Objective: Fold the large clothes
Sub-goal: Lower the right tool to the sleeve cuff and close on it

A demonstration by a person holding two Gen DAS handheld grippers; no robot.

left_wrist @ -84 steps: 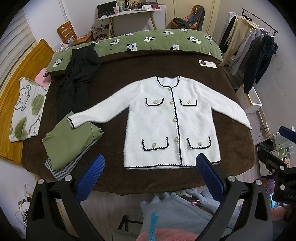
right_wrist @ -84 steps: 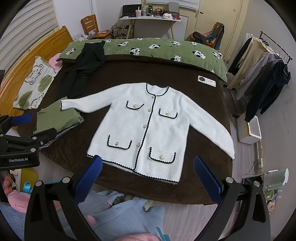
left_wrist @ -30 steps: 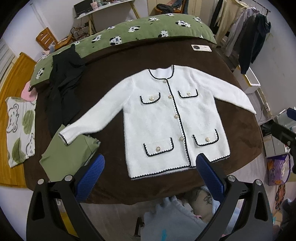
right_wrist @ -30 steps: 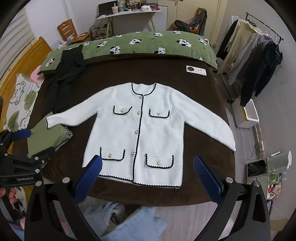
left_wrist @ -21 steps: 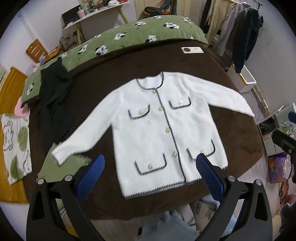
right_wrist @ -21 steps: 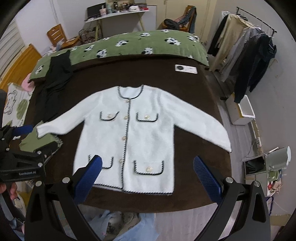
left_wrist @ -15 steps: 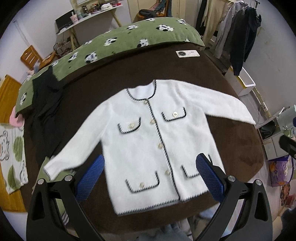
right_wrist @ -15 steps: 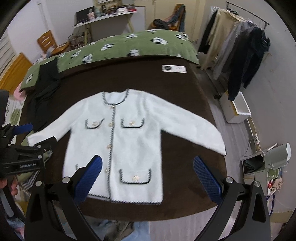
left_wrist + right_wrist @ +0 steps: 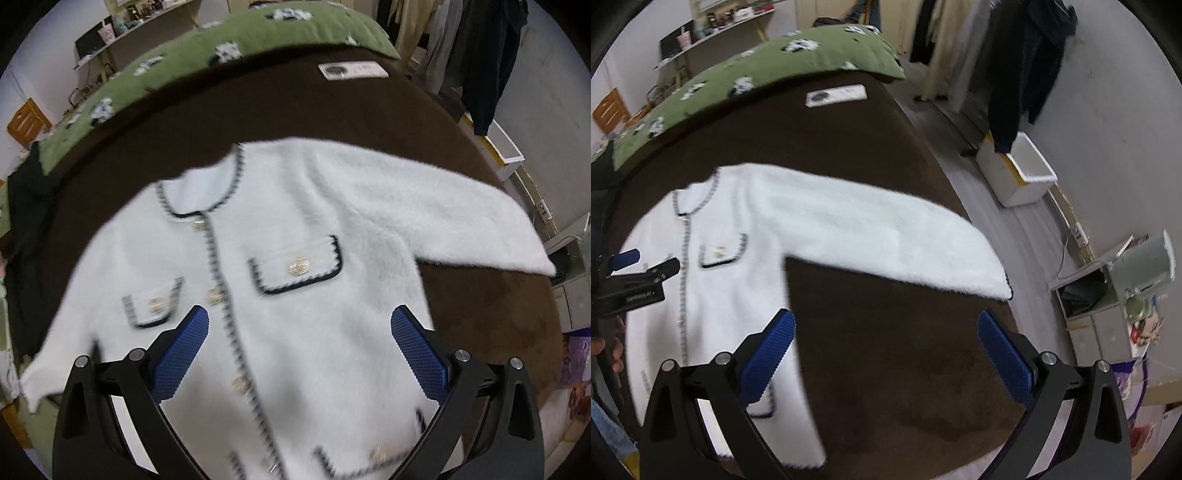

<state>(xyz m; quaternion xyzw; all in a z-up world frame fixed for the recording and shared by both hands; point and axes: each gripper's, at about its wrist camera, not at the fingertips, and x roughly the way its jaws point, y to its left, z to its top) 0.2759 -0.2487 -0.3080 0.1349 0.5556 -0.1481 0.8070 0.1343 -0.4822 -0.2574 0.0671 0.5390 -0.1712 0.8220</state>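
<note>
Left wrist view: white cardigan lies flat, buttoned, front up on the brown bed, collar toward 12 o'clock. Left gripper hangs above the cardigan's middle, jaws spread wide, nothing between the blue pads. One sleeve runs out toward 3 o'clock, the other toward 8 o'clock. Green pillow with cow patches lies along the bed's far edge, a small white card just below it.

Right wrist view: right gripper released, jaws wide, over bare brown bed below the sleeve at 12 o'clock. Left gripper shows at 9 o'clock. Hanging clothes at 1 o'clock, white box on the floor beneath.
</note>
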